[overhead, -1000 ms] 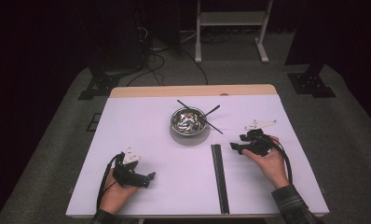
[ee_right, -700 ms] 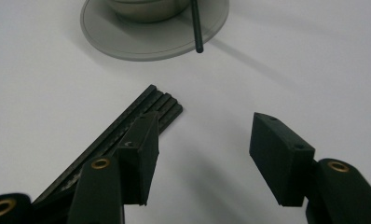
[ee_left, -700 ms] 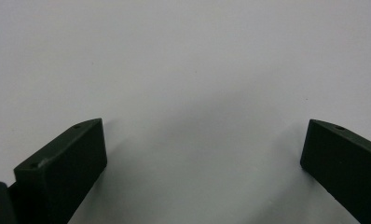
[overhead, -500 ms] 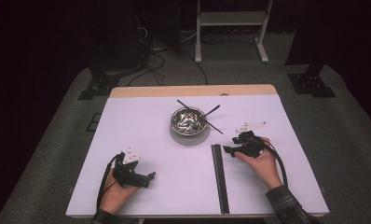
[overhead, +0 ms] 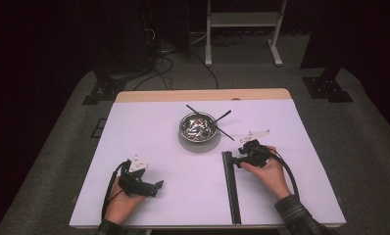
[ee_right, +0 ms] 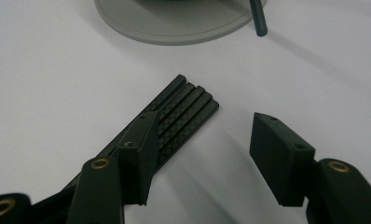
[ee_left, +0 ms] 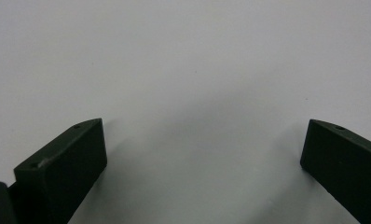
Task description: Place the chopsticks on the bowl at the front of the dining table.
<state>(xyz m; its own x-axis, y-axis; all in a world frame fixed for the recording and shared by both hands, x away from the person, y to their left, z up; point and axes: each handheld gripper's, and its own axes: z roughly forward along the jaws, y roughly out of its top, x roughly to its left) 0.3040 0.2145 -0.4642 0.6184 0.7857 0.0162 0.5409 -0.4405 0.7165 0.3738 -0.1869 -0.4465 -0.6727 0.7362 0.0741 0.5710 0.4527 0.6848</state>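
Observation:
A bundle of several flat black carbon rods (overhead: 231, 188) lies on the white table (overhead: 149, 132), running from its near edge toward the bowl. My right gripper (overhead: 238, 161) hovers at the bundle's far end, jaws open. In the right gripper view the rods (ee_right: 186, 109) end between the jaws; the left jaw overlaps them and the right jaw stands apart over bare table, with my right gripper (ee_right: 204, 149) pressing on nothing. My left gripper (overhead: 156, 186) rests near the front left, and my left gripper (ee_left: 202, 154) is open over bare table.
A metal bowl (overhead: 198, 128) on a round grey base (ee_right: 174, 25) stands mid-table, holding small shiny pieces, with thin black rods (overhead: 222, 117) laid across its rim. One rod tip (ee_right: 258, 21) points toward the right gripper. A wooden strip (overhead: 203, 95) edges the table's far side.
The right hand has moved left and slightly down, from beside the bowl to the far end of the rod bundle. The left hand has stayed put.

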